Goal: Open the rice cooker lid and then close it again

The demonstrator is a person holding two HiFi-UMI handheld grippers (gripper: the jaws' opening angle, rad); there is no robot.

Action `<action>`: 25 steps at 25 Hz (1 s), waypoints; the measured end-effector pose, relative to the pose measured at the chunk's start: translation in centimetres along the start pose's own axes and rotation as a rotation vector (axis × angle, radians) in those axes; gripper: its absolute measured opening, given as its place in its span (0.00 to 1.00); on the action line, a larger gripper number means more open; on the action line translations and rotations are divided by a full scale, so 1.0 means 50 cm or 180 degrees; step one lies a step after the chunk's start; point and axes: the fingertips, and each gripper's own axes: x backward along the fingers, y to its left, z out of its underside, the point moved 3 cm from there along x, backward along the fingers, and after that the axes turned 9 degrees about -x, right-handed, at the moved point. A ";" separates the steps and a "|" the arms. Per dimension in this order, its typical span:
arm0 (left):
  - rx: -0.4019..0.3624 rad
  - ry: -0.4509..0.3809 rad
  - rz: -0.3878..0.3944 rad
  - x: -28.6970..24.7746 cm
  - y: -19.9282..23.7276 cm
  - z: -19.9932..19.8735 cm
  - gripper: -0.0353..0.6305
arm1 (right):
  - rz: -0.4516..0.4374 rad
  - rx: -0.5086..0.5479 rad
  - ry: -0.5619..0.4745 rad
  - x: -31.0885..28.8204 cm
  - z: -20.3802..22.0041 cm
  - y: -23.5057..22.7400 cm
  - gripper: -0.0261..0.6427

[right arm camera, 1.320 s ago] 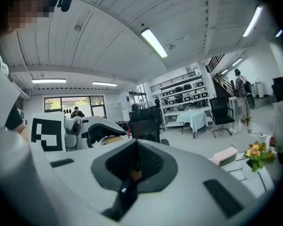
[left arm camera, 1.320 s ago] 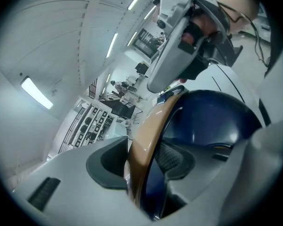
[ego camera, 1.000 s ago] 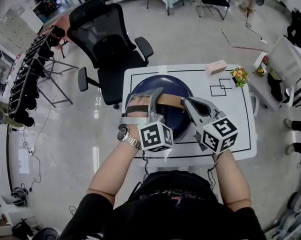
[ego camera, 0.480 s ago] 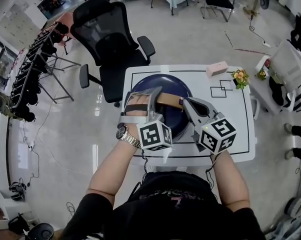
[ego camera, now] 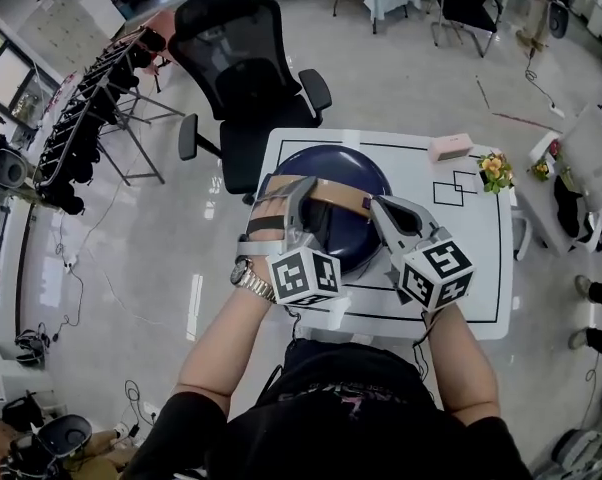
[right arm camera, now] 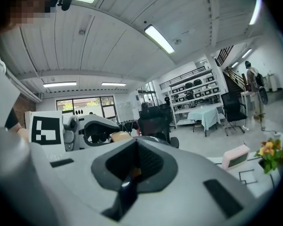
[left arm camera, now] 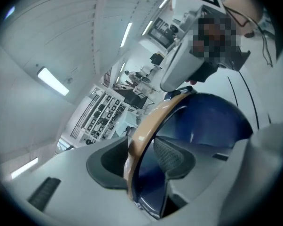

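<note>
The rice cooker [ego camera: 343,236] — a dark blue dome standing at the left of the white bench [ego camera: 461,268], its lid seemingly down — could be dragged or tipped if its tan handle [ego camera: 339,194] is pulled sideways rather than up. The handle could also be lost. It lies between the fingers of the left gripper [ego camera: 299,190], which have just been opening, and it is met by one finger only, not clamped. The right gripper [ego camera: 373,206] is held at the handle's right end with its fingers together; whether anything is pinched cannot be told, so little support may be given there.

A glossy pale floor [ego camera: 411,68] is spread around the bench. A black office chair [ego camera: 246,78] is parked just behind it — and a pink box [ego camera: 449,147] and a small bunch of flowers [ego camera: 496,171] are set near its far right corner.
</note>
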 end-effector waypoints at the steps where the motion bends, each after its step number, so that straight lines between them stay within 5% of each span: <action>1: 0.0175 0.0013 -0.0020 0.011 0.000 0.004 0.31 | -0.0031 0.0043 -0.0014 0.005 -0.001 0.000 0.04; 8: 0.2055 -0.0095 -0.0161 0.122 0.010 0.060 0.06 | -0.0277 0.0357 -0.0143 0.014 -0.022 0.028 0.04; 13: 0.3276 -0.0413 -0.0112 0.211 0.015 0.114 0.06 | -0.0474 0.0398 -0.0212 0.010 -0.036 0.086 0.04; 16: 0.3521 -0.0508 -0.0187 0.256 0.017 0.134 0.06 | -0.0568 0.0426 -0.0228 0.013 -0.039 0.128 0.04; 25: 0.3423 -0.0678 -0.0172 0.402 -0.019 0.148 0.06 | -0.0585 0.0394 -0.0214 0.056 0.011 0.253 0.04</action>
